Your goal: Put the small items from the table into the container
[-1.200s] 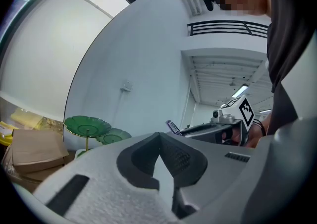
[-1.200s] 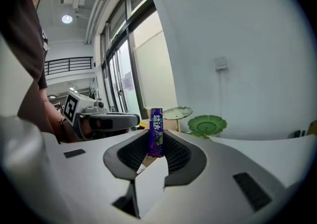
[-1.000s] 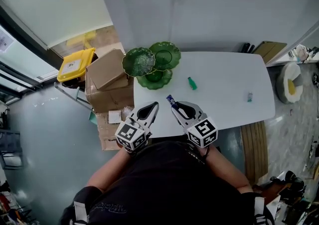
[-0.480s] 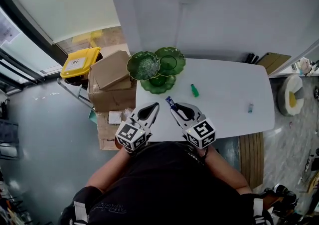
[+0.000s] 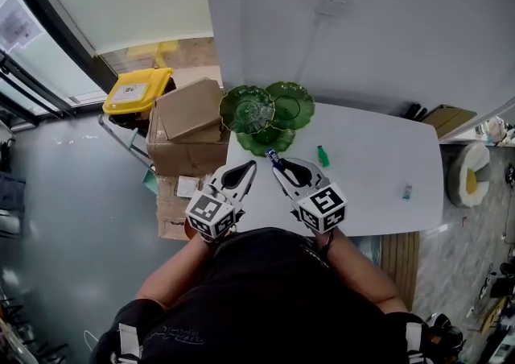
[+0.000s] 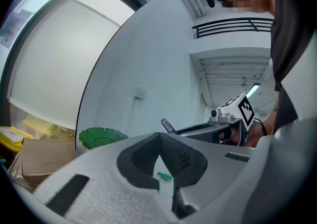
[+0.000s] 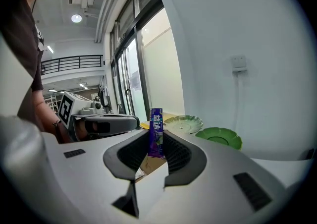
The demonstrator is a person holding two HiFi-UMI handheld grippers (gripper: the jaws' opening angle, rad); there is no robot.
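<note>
left gripper (image 5: 250,166) closed, empty | right gripper (image 5: 277,167) clamps purple gum pack (image 7: 156,131)

the head view looks steeply down from above the person onto the white table (image 5: 378,185). the 2 gripper views ride low, facing forward along their jaws. all 3 share the green dishes (image 5: 249,109), the left seemingly just 1.

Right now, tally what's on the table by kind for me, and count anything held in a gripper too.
Green dishes: 3
Loose small pieces, one green piece and one pale piece: 2
Purple pack clamped in the right gripper: 1
Total: 6
</note>
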